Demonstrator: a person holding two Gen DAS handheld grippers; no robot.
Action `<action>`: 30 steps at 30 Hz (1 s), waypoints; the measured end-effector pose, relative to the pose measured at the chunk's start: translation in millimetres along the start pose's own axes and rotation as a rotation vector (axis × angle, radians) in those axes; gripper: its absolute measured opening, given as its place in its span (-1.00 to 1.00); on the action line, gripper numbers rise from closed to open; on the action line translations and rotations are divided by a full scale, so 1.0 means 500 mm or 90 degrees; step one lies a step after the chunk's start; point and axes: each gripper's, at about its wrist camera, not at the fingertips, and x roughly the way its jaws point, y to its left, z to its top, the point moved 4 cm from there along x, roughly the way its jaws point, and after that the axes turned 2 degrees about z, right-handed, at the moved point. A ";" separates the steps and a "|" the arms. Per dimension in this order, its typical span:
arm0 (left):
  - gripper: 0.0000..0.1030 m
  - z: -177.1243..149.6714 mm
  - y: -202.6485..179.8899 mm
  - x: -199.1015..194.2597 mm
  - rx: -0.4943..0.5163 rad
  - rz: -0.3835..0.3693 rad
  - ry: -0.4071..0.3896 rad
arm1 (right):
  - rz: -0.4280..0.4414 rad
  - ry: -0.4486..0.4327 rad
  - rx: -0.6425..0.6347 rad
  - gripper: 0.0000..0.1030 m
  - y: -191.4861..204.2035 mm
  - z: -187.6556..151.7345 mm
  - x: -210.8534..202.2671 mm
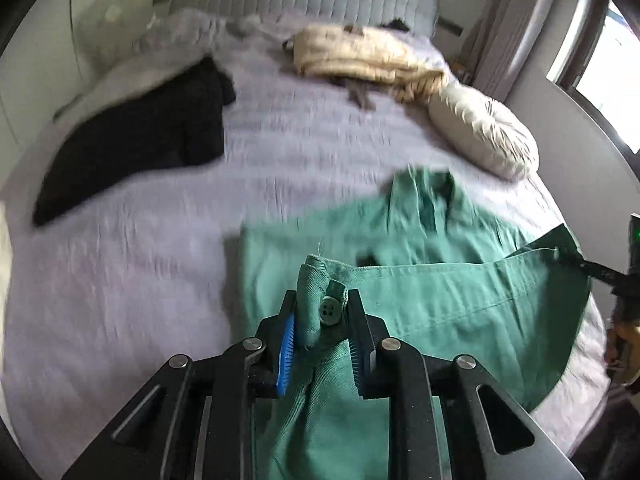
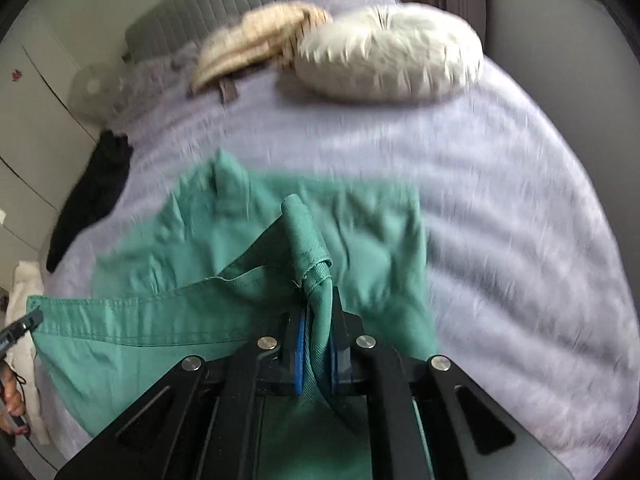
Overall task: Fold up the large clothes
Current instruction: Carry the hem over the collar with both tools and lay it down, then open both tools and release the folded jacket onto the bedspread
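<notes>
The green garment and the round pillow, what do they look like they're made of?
The green garment looks like matte woven cotton twill: diagonal ribs show where the fingers pinch it, with stitched hems and a plastic-looking button. The round pillow seems a soft off-white gathered fabric; blur hides its weave.

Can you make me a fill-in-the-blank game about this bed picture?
1. Both grippers are pinching a ____ garment.
2. Between the left gripper fingers sits a round ____ with four holes.
3. The black clothing lies on the ____.
4. The right gripper is ____ on the cloth.

Missing words: green; button; bed; shut
</notes>
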 end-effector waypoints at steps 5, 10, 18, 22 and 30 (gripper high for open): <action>-0.52 0.087 -0.002 0.104 0.022 0.036 -0.027 | -0.012 -0.026 -0.003 -0.81 -0.010 0.089 0.048; -0.52 0.074 -0.004 0.279 0.031 0.135 0.035 | -0.044 0.016 -0.012 -0.81 -0.037 0.112 0.180; 0.15 0.043 0.011 0.363 0.038 0.218 0.063 | -0.040 0.051 0.014 -0.72 -0.072 0.085 0.266; 0.39 0.047 0.054 0.321 -0.022 0.192 0.057 | -0.034 0.042 0.080 -0.38 -0.103 0.090 0.230; 0.39 0.007 0.037 0.186 0.010 0.166 0.047 | -0.038 0.004 0.076 -0.33 -0.080 0.038 0.099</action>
